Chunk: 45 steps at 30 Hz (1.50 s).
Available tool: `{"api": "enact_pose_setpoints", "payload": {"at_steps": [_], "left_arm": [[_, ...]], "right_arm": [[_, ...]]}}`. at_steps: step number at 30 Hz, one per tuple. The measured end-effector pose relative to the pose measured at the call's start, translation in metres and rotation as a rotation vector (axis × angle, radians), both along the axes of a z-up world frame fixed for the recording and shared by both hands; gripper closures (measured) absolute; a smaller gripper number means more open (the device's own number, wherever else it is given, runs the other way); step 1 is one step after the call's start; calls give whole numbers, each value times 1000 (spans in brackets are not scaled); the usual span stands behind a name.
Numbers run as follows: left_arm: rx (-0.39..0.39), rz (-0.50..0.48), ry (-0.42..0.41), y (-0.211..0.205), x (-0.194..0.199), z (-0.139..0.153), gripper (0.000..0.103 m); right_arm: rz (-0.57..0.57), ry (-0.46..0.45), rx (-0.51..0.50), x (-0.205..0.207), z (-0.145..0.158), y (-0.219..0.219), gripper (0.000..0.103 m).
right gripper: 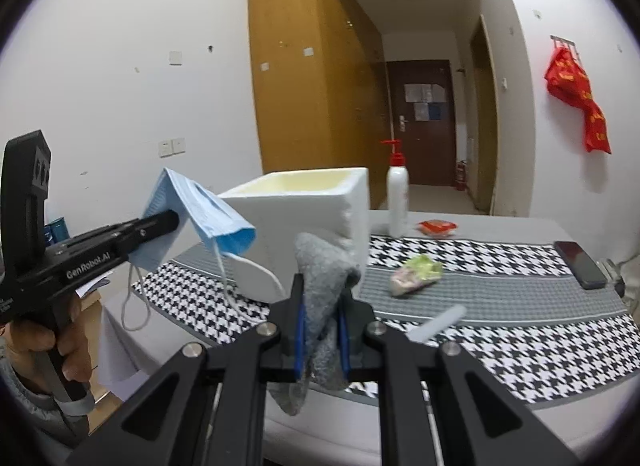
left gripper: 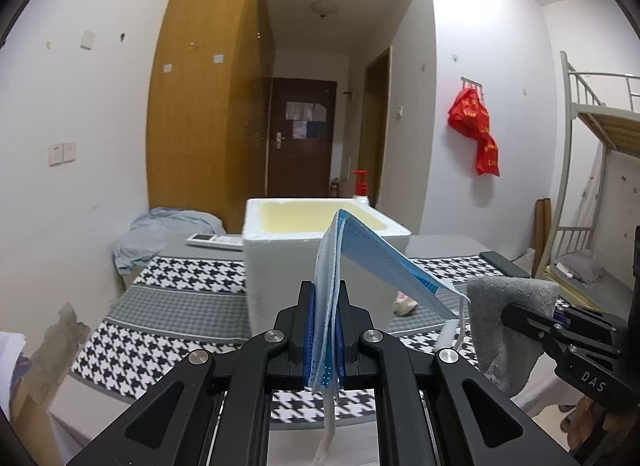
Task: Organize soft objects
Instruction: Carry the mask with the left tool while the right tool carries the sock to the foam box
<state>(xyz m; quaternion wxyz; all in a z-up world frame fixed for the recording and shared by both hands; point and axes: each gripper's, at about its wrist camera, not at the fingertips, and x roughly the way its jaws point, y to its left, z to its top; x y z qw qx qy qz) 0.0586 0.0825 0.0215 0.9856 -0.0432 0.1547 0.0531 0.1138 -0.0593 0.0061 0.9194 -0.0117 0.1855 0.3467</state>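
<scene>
two handheld grippers are raised above a table, each clamping a soft item; the left gripper (left gripper: pixel 326 330) has its blue-padded jaws pressed together on a blue face mask (left gripper: pixel 360 262), which stands up between the fingers and folds over to the right, its white ear loops dangling below; in the right wrist view the same left gripper (right gripper: pixel 176 219) comes in from the left edge, held by a hand (right gripper: pixel 52 346) in a grey sleeve, with the mask (right gripper: pixel 200 217) draped over its tip; the right gripper (right gripper: pixel 322 330) has its jaws drawn narrow around a grey sock (right gripper: pixel 324 278), which bunches up above the fingers and hangs limp beneath them; in the left wrist view the sock (left gripper: pixel 508 318) shows at the right, pinched at the tip of the right gripper (left gripper: pixel 508 312); both items hang in the air in front of a white foam box (left gripper: pixel 280 262), open at the top with a yellowish inside, standing on a houndstooth cloth (left gripper: pixel 192 274) that covers the table (right gripper: pixel 500 225); on the cloth to the right of the box lies a small crumpled pink and green item (right gripper: pixel 416 274), perhaps fabric, too blurred to tell; beside the box stands a white pump bottle (right gripper: pixel 397 197) with a red top; a red packet (right gripper: pixel 438 227) lies near it; a dark phone (right gripper: pixel 580 264) rests at the table's right edge; a white remote (left gripper: pixel 214 241) lies left of the box.
</scene>
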Motion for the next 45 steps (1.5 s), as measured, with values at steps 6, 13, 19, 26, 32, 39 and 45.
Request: {"api": "enact_pose_setpoints", "payload": {"at_steps": [6, 13, 19, 26, 32, 39, 45], "left_arm": [[0, 37, -7, 9, -8, -4, 94], [14, 46, -17, 10, -10, 1, 94], [28, 58, -27, 11, -8, 8, 94], [40, 74, -40, 12, -2, 21, 94], [46, 85, -49, 15, 8, 34, 94], [61, 92, -60, 15, 21, 48, 94], [65, 97, -65, 18, 33, 57, 94]], "right_arm": [[-26, -35, -39, -5, 3, 18, 86], [-23, -53, -48, -6, 9, 24, 86], [-30, -67, -45, 1, 19, 25, 86], [-18, -89, -47, 9, 32, 29, 86], [-18, -118, -59, 17, 45, 34, 86], [-27, -120, -28, 31, 58, 32, 86], [-35, -124, -11, 44, 65, 31, 86]]}}
